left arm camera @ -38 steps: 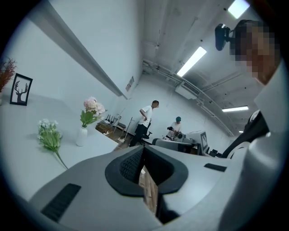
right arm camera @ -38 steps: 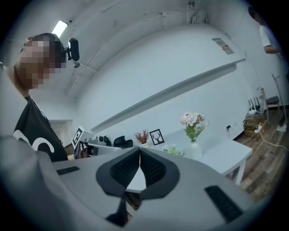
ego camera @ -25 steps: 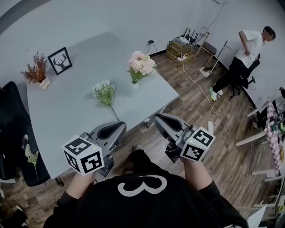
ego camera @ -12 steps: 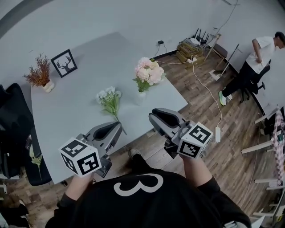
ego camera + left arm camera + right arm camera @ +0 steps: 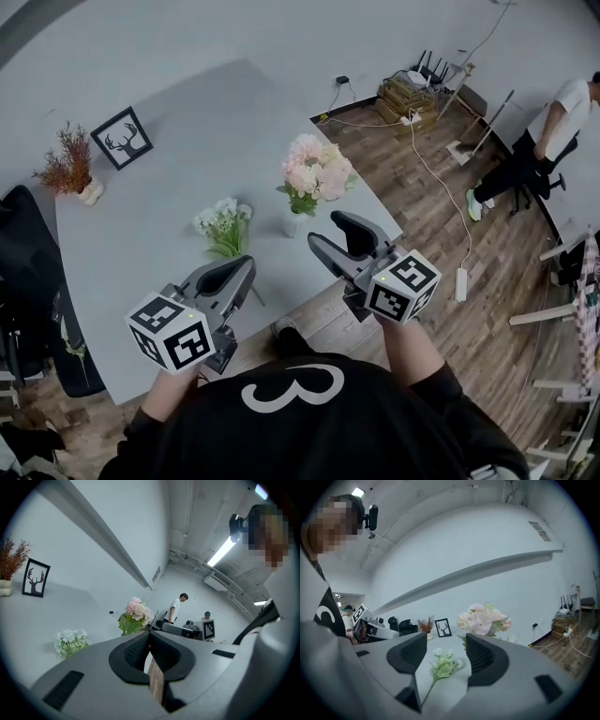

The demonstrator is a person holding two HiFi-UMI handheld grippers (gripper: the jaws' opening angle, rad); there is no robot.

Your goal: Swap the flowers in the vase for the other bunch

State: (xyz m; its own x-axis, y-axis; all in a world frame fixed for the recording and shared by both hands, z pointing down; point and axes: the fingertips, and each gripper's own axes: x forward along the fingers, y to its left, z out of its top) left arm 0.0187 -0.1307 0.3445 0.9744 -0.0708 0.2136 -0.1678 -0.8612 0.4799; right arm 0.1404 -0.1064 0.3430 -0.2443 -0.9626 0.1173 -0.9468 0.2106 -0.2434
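- My left gripper (image 5: 242, 269) is nearest, its marker cube (image 5: 173, 330) just above my hand. Its jaws are pressed together with nothing between them, and the tips reach over the near edge of the table (image 5: 159, 187).
- My right gripper (image 5: 339, 231) is held out beside it, well apart from the left. Its jaws have just been opening and now stand clearly apart. Nothing is gripped; through the gap I only see the table top beyond.
- The white bunch (image 5: 223, 225) lies flat on the table just past my left gripper. Its heads point away from me and its stem runs back toward the near edge. From the right gripper view it lies framed between the jaws but farther off, untouched.
- The vase (image 5: 294, 225) stands upright to the right of that bunch, near the table's right edge, with the pink flowers (image 5: 317, 169) in it. In the head view my right gripper's tips show just right of the vase, not touching it.
- Farther back on the left of the table stand a deer frame (image 5: 122, 138) and a dried plant (image 5: 67, 167) in a small pot.
- Beyond the table is wood floor (image 5: 450, 216), with a crate (image 5: 408, 92) by the wall and a cable (image 5: 427, 169) across the boards.
- A person (image 5: 553, 122) stands at the far right.
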